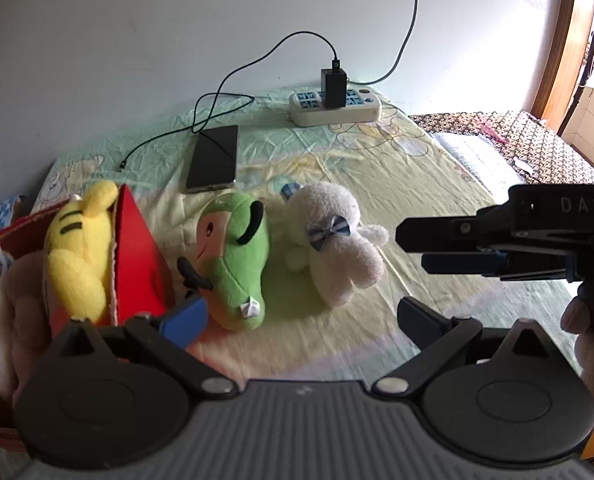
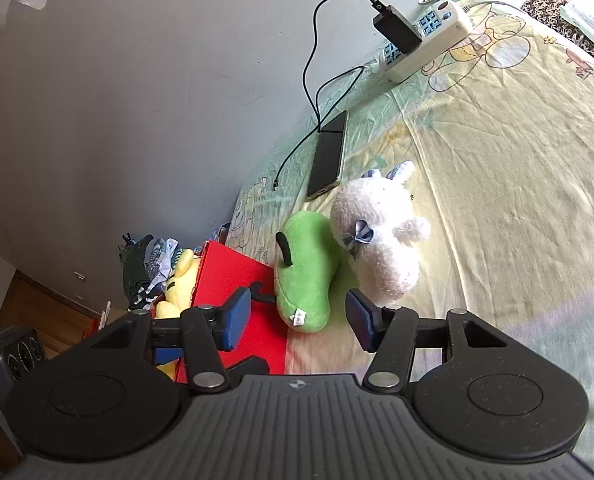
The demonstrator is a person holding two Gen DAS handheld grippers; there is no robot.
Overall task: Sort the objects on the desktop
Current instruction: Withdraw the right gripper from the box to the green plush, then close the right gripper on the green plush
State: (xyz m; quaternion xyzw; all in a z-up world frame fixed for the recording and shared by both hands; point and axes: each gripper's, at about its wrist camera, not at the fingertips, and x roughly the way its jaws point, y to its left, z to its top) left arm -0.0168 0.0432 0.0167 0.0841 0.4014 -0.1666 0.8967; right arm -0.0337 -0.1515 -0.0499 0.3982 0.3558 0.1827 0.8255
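The green toy point(image 1: 233, 264) is smooth short-pile plush; the white toy point(image 1: 337, 240) is rougher, fluffier fleece with a striped cloth bow. The yellow toy point(image 1: 79, 252) is soft plush too. The red box point(image 1: 139, 252) looks like matt card. The sheet point(image 1: 417, 184) is thin, creased printed cloth. The phone point(image 1: 213, 158) is glossy glass, the power strip point(image 1: 335, 109) smooth plastic.

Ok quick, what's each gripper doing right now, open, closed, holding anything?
Left gripper: open, holding nothing.
Right gripper: open, holding nothing, with the green plush toy just ahead of its fingertips.
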